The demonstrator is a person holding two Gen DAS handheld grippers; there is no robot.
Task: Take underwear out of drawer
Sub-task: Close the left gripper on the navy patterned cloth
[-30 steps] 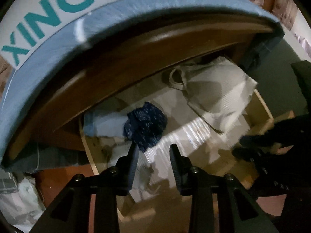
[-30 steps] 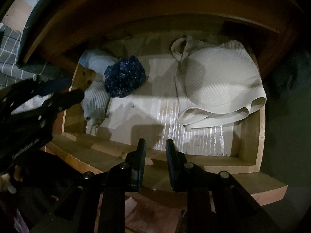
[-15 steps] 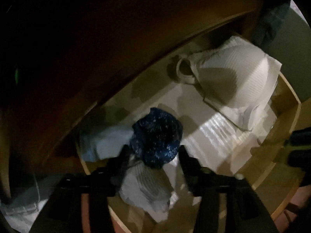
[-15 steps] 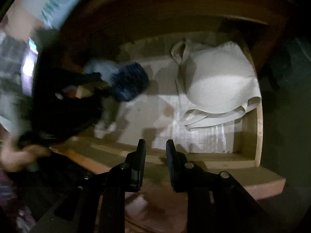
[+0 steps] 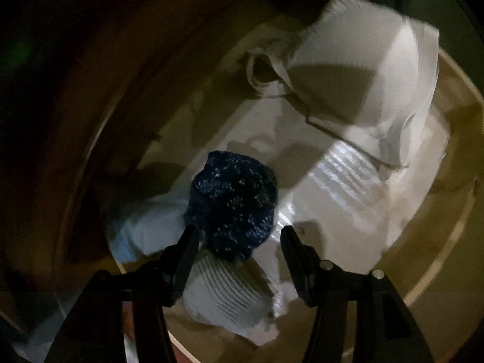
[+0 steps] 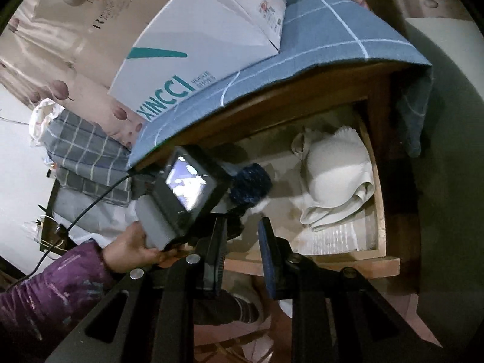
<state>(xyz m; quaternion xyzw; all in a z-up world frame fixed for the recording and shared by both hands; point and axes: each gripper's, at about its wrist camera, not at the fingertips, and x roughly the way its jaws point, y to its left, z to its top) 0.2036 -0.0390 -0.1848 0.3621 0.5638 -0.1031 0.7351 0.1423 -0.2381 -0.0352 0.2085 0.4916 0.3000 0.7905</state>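
A dark blue speckled underwear bundle [image 5: 233,205] lies at the left of the open wooden drawer [image 6: 314,264], on top of a pale blue garment [image 5: 151,230] and a grey ribbed one [image 5: 224,290]. My left gripper [image 5: 239,236] points steeply down over it and is open; the near edge of the bundle sits between the fingers without touching the pads. A cream bra [image 5: 363,75] fills the drawer's right side. My right gripper [image 6: 241,227] hangs in front of the drawer, its jaws a narrow gap apart with nothing between them. The blue bundle [image 6: 251,184] also shows there.
A white shoe box [image 6: 196,45] sits on a blue checked cloth [image 6: 317,39] covering the cabinet top above the drawer. Grey plaid bedding [image 6: 84,151] is piled at the left. A hand in a purple sleeve [image 6: 51,284] holds the left tool, and its small screen [image 6: 186,186] faces me.
The left gripper dropped into the drawer onto the blue bundle and its jaws widened. The right gripper drew back and up, bringing the cabinet top and shoe box into view.
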